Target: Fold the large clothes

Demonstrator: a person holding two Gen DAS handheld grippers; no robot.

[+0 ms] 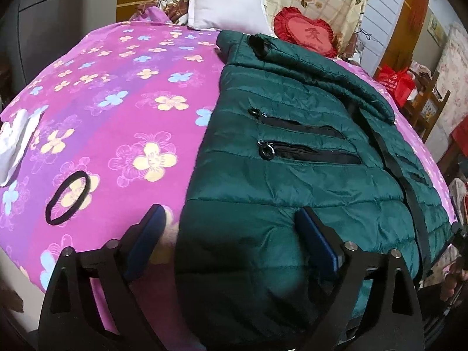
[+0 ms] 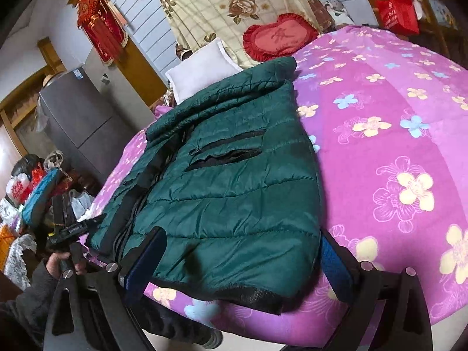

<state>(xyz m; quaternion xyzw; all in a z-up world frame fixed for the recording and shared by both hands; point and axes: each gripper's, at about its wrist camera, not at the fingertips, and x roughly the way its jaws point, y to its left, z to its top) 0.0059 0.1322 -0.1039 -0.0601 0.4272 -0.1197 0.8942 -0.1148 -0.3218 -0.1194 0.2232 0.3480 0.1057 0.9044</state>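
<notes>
A dark green puffer jacket [image 1: 307, 158] lies folded on a bed covered in a pink flowered sheet [image 1: 122, 93]. In the left wrist view it fills the centre and right of the frame, its two zipped pockets facing up; in the right wrist view it runs from the middle of the frame down to the lower centre, hem nearest the camera.

The left gripper [image 1: 231, 219] sits at the bottom of its frame with its jaws spread wide, one blue pad over the sheet and the other over the jacket's near edge, pinching nothing. The right gripper [image 2: 242, 245] is likewise spread at the bottom of its frame, straddling the jacket's hem (whether the pads actually touch the fabric I cannot tell).

A black hair tie [image 1: 68, 197] lies on the sheet at lower left of the left view. A white pillow [image 1: 226, 8] and a red heart cushion [image 1: 305, 33] sit at the top, at the head of the bed. A person's hand [image 2: 63, 263] grips a handle at lower left of the right view.
</notes>
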